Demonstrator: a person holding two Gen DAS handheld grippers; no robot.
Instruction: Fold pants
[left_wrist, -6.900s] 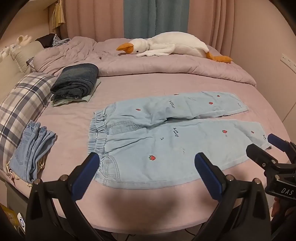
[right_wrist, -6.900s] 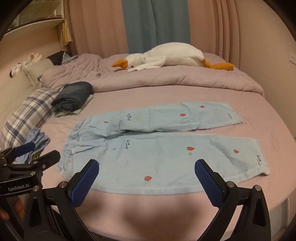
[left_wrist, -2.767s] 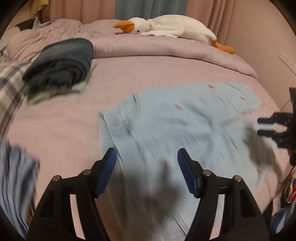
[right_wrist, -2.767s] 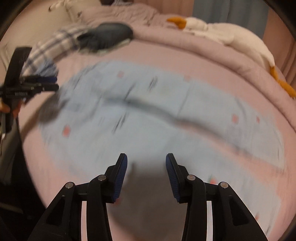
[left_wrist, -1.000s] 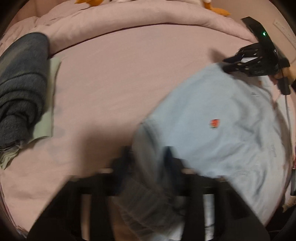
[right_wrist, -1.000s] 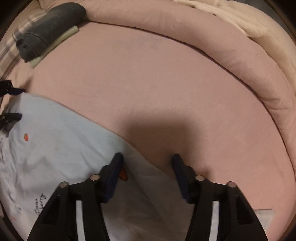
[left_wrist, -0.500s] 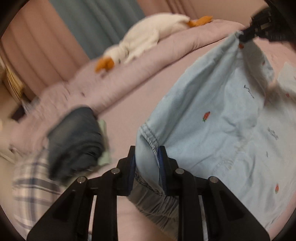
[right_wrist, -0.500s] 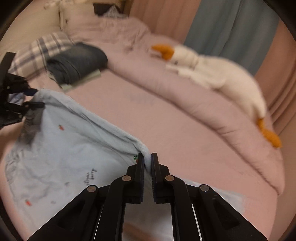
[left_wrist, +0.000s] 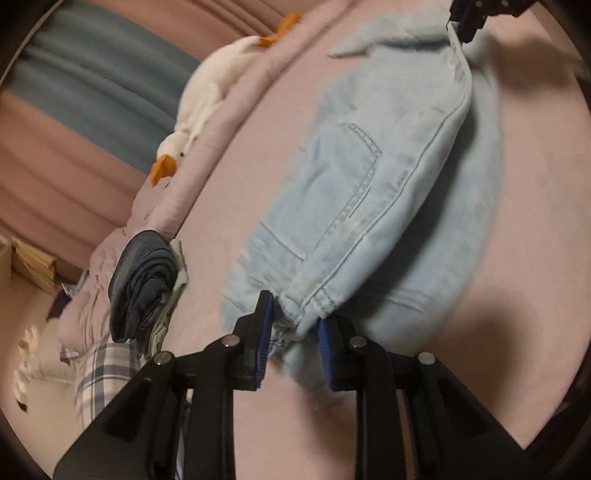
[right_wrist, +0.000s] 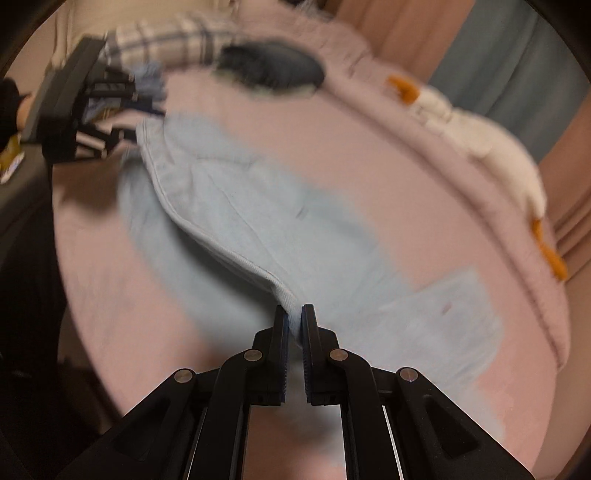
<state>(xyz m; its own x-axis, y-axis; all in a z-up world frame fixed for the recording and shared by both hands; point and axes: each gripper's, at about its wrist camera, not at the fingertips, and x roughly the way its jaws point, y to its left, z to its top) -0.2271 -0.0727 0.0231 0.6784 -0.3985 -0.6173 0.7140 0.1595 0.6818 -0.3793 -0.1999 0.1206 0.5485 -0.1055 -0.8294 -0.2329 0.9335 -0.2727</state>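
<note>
The light blue denim pants (left_wrist: 373, 206) are held up over the pink bed between both grippers, back pocket showing. My left gripper (left_wrist: 295, 325) is shut on the waistband end. My right gripper (right_wrist: 294, 317) is shut on the leg end of the pants (right_wrist: 236, 218). The fabric edge runs taut from one gripper to the other and the rest hangs down onto the bed. The right gripper shows at the top right of the left wrist view (left_wrist: 465, 26). The left gripper shows at the left of the right wrist view (right_wrist: 122, 107), blurred.
A folded dark jeans stack (left_wrist: 144, 284) lies on the bed beside a plaid pillow (left_wrist: 99, 373). A white goose plush (left_wrist: 207, 96) lies on the rumpled duvet at the back. Pink bed sheet (left_wrist: 535, 184) surrounds the pants. Curtains hang behind.
Both grippers have tilted and carried the pants across the bed; the back pocket side now faces up and more fabric rests on the sheet.
</note>
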